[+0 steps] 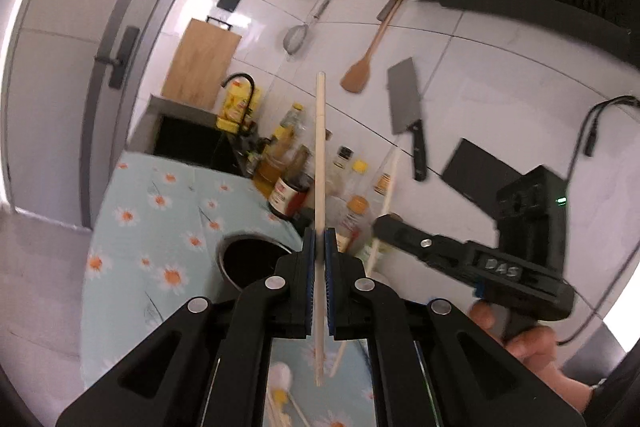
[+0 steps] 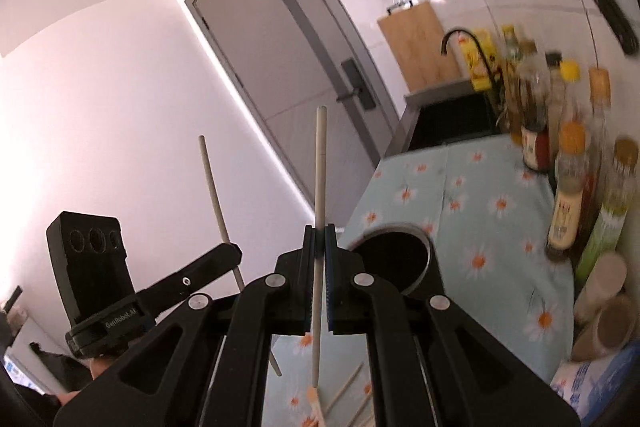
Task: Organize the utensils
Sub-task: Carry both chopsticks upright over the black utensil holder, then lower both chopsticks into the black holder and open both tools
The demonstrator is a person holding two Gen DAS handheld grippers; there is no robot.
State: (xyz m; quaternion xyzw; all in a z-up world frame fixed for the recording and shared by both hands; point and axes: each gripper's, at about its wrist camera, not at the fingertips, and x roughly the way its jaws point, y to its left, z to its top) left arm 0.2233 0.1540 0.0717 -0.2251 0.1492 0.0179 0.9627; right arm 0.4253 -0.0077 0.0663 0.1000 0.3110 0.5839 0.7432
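Observation:
My left gripper [image 1: 319, 239] is shut on a pale wooden chopstick [image 1: 320, 147] that stands upright between its blue pads. My right gripper [image 2: 319, 237] is shut on a second pale chopstick [image 2: 320, 167], also upright. Each gripper shows in the other's view: the right one [image 1: 380, 227] with its chopstick [image 1: 386, 199], the left one [image 2: 236, 251] with its chopstick [image 2: 214, 195]. A round metal utensil holder [image 1: 248, 259] with a dark inside stands on the daisy-print cloth just below and ahead of both grippers; it also shows in the right wrist view [image 2: 396, 259]. More chopsticks [image 2: 344, 391] lie on the cloth below.
Oil and sauce bottles [image 1: 288, 167] line the wall side of the counter [image 1: 160, 211]. A cleaver [image 1: 406, 107], wooden spatula [image 1: 360, 67] and strainer [image 1: 296, 39] hang on the tiled wall. A sink with black faucet [image 1: 240, 83] lies beyond. Cups [image 2: 604, 307] stand at the right.

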